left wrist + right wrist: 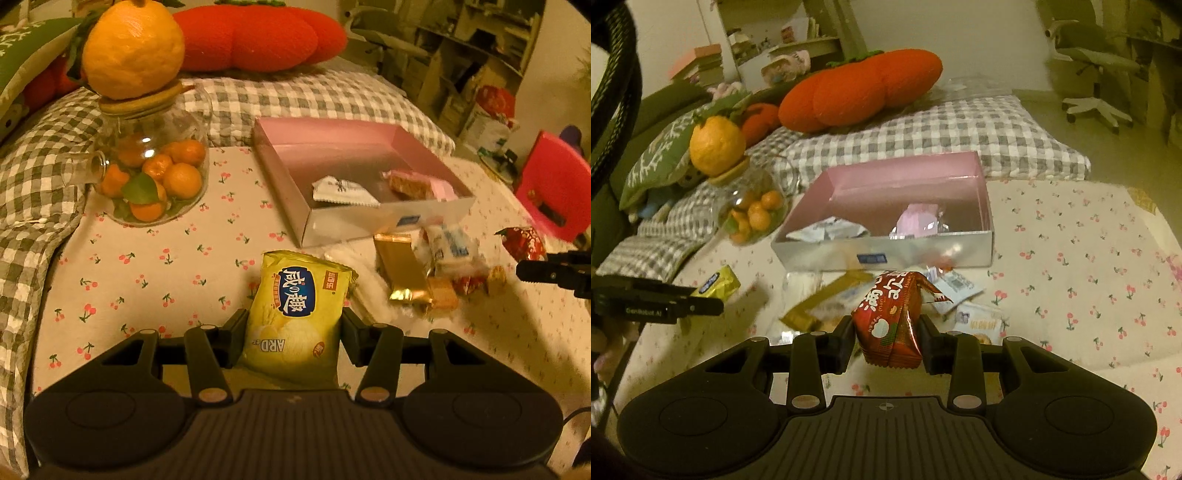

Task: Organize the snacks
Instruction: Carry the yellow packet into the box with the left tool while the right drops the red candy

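My left gripper (293,338) is shut on a yellow snack packet (299,306), held above the cherry-print cloth. My right gripper (886,341) is shut on a red snack packet (892,317), which also shows at the right edge of the left wrist view as the red snack packet (524,242). Beyond both stands a pink box with silver walls (369,218) (886,251). Inside it lie a white wrapped snack (343,190) and a pink wrapped snack (417,182). Several loose snacks (424,269) lie in a pile before the box's front wall.
A glass jar of small oranges (151,177) with a big orange on its lid stands left of the box. Checked cushions (295,98) and a red plush pillow (255,37) lie behind. A red chair (557,184) is at the right.
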### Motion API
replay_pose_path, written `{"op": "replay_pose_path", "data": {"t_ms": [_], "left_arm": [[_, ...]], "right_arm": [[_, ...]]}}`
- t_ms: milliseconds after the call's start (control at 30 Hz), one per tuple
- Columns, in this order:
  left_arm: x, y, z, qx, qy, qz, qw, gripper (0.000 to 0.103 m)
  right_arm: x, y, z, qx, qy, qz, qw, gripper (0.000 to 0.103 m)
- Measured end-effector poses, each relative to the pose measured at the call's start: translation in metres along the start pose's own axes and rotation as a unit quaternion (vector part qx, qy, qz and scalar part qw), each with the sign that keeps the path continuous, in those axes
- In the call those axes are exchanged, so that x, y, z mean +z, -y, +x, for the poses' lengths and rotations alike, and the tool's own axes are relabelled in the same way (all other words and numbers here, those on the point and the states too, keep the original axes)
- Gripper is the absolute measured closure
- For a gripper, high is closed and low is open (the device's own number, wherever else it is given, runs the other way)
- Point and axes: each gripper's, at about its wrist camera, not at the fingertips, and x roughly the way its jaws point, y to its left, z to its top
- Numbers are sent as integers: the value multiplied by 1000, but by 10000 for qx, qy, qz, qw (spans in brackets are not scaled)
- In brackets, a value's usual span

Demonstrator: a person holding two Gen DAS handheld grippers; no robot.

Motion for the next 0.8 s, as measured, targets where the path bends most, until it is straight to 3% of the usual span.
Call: {"op": "replay_pose_path", "data": {"t_ms": [433,800], "left_arm": [[29,20,7,-124,258,-482,9984,54],[56,49,29,122,519,-501,9973,54]], "right_arm": [[48,7,15,-55,255,567,9980,69],[78,21,47,-107,361,798,9961,69]]}}
